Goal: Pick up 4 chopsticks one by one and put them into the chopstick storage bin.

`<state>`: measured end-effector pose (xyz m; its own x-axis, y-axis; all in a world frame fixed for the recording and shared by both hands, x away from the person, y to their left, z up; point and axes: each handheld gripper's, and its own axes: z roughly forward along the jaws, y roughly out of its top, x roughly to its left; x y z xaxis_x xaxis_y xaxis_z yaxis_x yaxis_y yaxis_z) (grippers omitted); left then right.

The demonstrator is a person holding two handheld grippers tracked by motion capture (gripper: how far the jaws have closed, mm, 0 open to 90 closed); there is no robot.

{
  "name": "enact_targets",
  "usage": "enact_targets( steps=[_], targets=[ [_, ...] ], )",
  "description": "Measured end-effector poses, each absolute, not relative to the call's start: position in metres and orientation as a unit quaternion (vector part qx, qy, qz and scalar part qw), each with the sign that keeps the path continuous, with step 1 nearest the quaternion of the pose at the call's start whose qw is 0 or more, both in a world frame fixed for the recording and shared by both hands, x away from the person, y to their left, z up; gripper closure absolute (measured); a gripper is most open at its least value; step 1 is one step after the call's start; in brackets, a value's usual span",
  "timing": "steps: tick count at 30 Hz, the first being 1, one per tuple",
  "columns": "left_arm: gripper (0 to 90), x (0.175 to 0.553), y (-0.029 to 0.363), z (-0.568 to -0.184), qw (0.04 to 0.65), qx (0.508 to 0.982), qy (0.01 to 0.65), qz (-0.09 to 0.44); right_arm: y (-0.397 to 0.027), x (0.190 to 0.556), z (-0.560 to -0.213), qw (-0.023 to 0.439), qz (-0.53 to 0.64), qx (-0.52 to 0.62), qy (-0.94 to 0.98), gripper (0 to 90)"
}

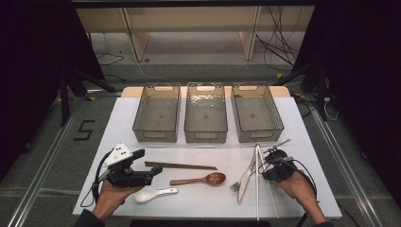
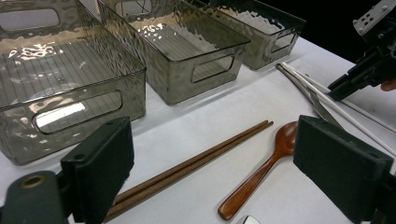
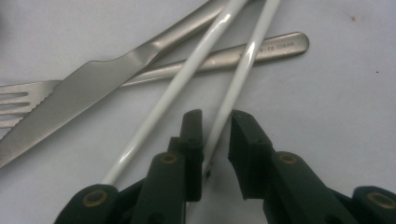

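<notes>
My right claw (image 3: 215, 135) was down on the worktop (image 1: 208, 196) at its right side, its jaws narrowed around one white chopstick (image 3: 233, 88), a small gap left on each side, not yet pinching it. The other white chopstick (image 3: 173, 93) lay just beside it, outside the jaws, both crossing over a knife (image 3: 84, 88) and a fork (image 3: 224, 58). My left claw (image 1: 128, 170) rested spread wide and empty at the left, near the brown chopsticks (image 2: 191, 165) and the wooden spoon (image 2: 261, 168), with three clear bins (image 1: 205, 113) beyond.
</notes>
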<state>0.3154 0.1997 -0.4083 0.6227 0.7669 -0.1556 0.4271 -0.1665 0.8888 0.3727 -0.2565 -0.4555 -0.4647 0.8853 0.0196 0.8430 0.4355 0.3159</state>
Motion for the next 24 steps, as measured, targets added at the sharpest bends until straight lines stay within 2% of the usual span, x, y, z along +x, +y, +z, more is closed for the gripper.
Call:
enact_targets(
  steps=[13,24],
  targets=[
    [11.8,0.315,0.199,-0.408,0.508,0.744,0.401,0.167,-0.273,0.376,-0.455,0.068,0.145,0.549,0.82,84.2],
    [11.8,0.315,0.199,-0.408,0.505,0.747,0.399,0.169,-0.274,0.377,-0.454,0.078,0.138,0.551,0.819,85.5]
  ],
)
